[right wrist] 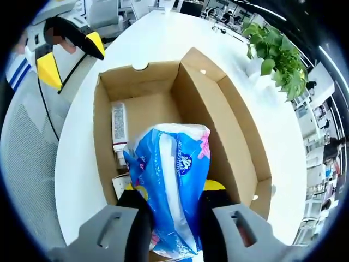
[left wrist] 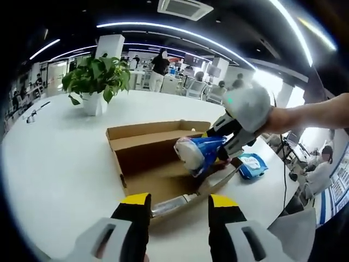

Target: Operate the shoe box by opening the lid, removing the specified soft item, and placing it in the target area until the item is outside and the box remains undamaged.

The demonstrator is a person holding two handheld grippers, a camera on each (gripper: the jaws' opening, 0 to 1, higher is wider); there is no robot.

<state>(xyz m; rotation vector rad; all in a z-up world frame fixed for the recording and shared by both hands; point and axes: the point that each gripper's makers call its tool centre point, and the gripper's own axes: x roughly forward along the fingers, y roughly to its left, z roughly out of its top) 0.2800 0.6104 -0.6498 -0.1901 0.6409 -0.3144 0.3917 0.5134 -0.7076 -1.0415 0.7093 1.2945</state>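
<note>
An open brown cardboard shoe box [left wrist: 143, 155] lies on a white round table [left wrist: 54, 164], its lid flap folded back. In the left gripper view my right gripper [left wrist: 221, 144] comes in from the right over the box, shut on a blue and white soft pack [left wrist: 197, 153]. In the right gripper view the soft pack [right wrist: 172, 180] is pinched between the jaws of my right gripper [right wrist: 172, 204], above the shoe box [right wrist: 240, 125]. My left gripper [left wrist: 177, 210] stands open at the box's near edge, holding nothing. The left gripper [right wrist: 68, 52] appears at the upper left of the right gripper view.
A potted green plant [left wrist: 97, 82] stands on the far side of the table; the plant [right wrist: 275, 52] also appears upper right. Another blue pack [left wrist: 252, 165] lies on the table right of the box. A white tube [right wrist: 118, 131] lies inside the box. People and desks fill the background.
</note>
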